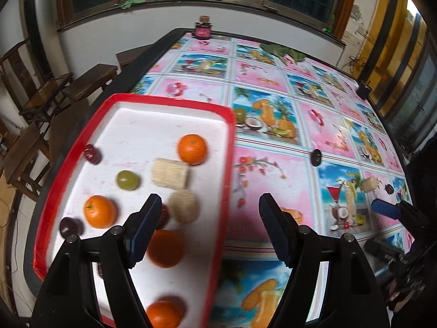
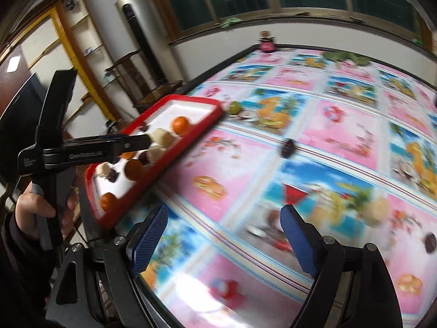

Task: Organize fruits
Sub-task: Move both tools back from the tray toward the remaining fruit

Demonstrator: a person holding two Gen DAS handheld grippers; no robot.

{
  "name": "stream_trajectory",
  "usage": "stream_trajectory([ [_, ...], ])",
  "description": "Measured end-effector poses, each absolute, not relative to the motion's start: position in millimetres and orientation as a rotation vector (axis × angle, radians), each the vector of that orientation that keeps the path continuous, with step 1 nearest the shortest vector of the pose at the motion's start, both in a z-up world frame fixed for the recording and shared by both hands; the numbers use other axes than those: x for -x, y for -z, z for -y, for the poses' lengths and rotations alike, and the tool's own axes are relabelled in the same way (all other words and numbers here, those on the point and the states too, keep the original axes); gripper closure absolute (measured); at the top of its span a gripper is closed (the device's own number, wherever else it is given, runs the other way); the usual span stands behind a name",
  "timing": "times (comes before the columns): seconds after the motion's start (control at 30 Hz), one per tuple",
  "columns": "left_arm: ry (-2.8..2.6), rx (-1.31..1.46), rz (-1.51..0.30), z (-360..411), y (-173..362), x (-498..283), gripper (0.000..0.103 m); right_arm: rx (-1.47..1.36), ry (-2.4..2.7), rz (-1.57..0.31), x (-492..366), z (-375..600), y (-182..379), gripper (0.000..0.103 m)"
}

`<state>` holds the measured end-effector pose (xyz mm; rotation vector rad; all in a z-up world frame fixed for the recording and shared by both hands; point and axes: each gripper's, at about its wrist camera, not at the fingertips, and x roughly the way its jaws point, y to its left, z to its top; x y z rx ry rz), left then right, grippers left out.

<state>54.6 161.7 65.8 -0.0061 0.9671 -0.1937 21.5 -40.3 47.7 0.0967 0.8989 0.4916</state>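
Observation:
A red-rimmed white tray (image 1: 229,164) lies at the table's left edge. It holds several oranges (image 1: 192,149), a green grape (image 1: 127,180), dark plums (image 1: 92,153) and beige chunks (image 1: 170,176). My left gripper (image 1: 209,202) hangs open over the tray's right rim with nothing between its fingers. Loose on the tablecloth are a green fruit (image 2: 235,107) by the tray's far corner, a dark plum (image 2: 288,147), a beige chunk (image 2: 378,209) and another dark plum (image 2: 430,242). My right gripper (image 2: 224,210) is open and empty above the cloth, left of the beige chunk.
A pink jar (image 1: 202,28) stands at the table's far edge, with green leaves (image 1: 284,50) to its right and a dark cup (image 1: 363,90) at the right edge. Wooden chairs (image 1: 90,82) line the left side. A hand (image 2: 35,207) holds the left gripper's handle.

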Motion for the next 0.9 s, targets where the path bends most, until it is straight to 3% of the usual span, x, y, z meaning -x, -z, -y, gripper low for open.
stream_trajectory([
  [0.43,0.322,-0.035,-0.982,-93.6,-62.2,-60.5,0.030,-0.144,-0.251,-0.920,-29.2,135.6,-39.8,0.018],
  [0.5,0.330,-0.034,-0.990,-87.5,-59.4,-62.3,0.030,-0.152,-0.231,-0.936,-34.2,143.7,-32.5,0.021],
  [0.6,0.332,-0.039,-0.998,-78.1,-54.8,-66.7,0.030,-0.155,-0.210,-0.954,-41.4,149.3,-24.3,0.038],
  [0.7,0.349,-0.041,-1.007,-65.6,-50.7,-73.8,0.030,-0.157,-0.187,-0.972,-51.2,152.0,-17.7,0.047],
  [0.9,0.369,-0.057,-1.025,-38.0,-40.9,-92.9,0.033,-0.149,-0.153,-0.984,-64.7,148.9,-10.4,0.052],
])
